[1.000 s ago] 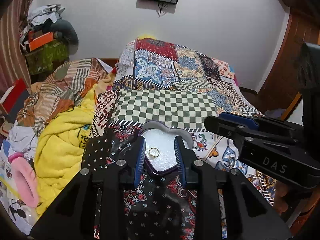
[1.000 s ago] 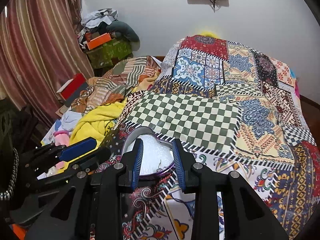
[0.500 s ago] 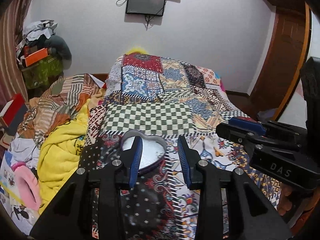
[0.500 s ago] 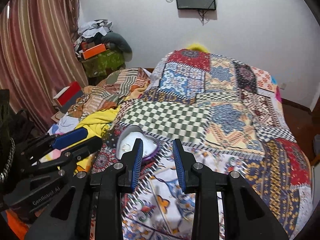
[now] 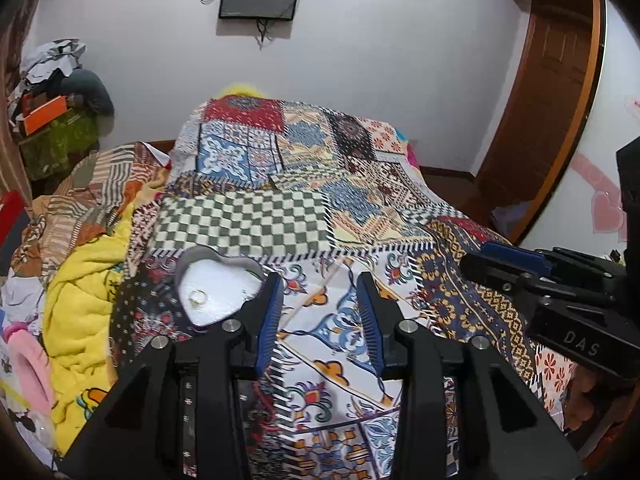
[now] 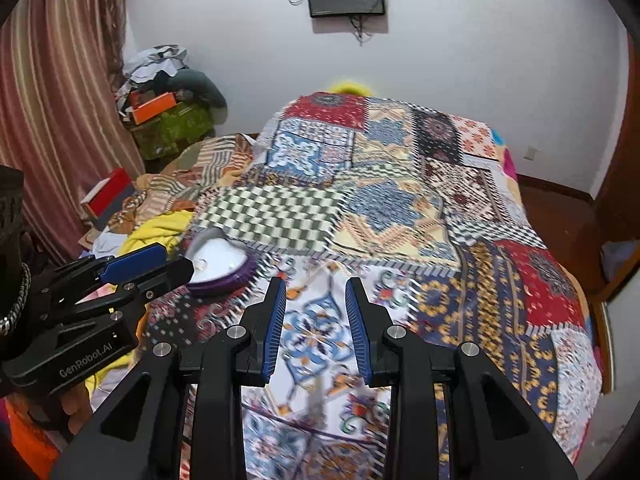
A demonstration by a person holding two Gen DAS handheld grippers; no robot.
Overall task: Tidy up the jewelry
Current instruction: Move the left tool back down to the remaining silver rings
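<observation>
Gold ring lies inside the heart-shaped box on the bed. Both the left hand-held gripper and the right hand-held gripper hover spread and empty beside it. That piece looks stowed; next likely means finding another piece or the lid.

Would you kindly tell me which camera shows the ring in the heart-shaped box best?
The left wrist view: the ring lies sharp and unobstructed. In the right wrist view it is blurred, beside the left claw.
</observation>
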